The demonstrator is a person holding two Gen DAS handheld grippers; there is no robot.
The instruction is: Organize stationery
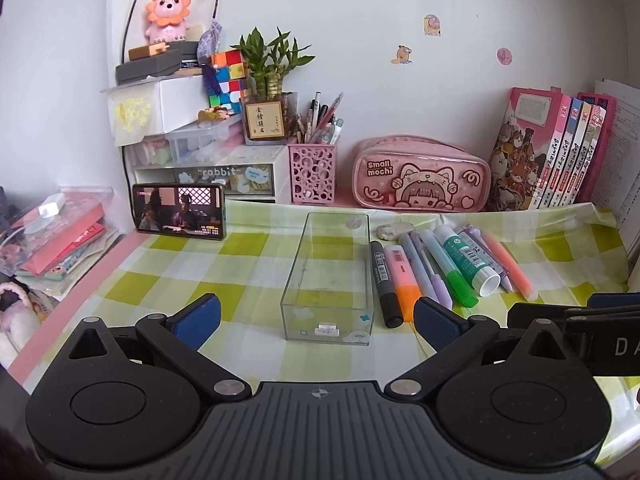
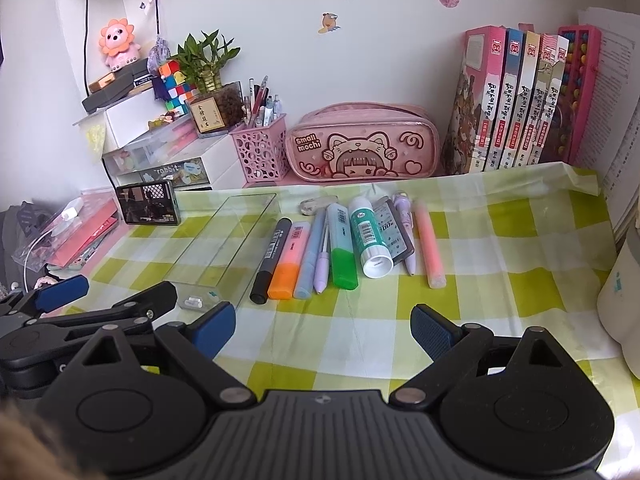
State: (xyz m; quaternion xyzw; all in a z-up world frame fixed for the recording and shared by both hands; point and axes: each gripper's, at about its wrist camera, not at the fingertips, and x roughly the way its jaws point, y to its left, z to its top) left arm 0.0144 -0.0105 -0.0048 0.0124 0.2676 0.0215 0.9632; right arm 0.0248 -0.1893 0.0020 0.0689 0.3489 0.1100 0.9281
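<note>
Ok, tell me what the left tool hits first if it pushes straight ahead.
Most likely the clear plastic box: it sits centred between the open left tool's fingers, near end closest. The black marker lies just right of that line. Depth is hard to judge.

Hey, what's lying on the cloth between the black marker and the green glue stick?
Between the black marker and the green glue stick, the right wrist view shows an orange highlighter, a blue pen, a lilac pen and a green highlighter.
</note>
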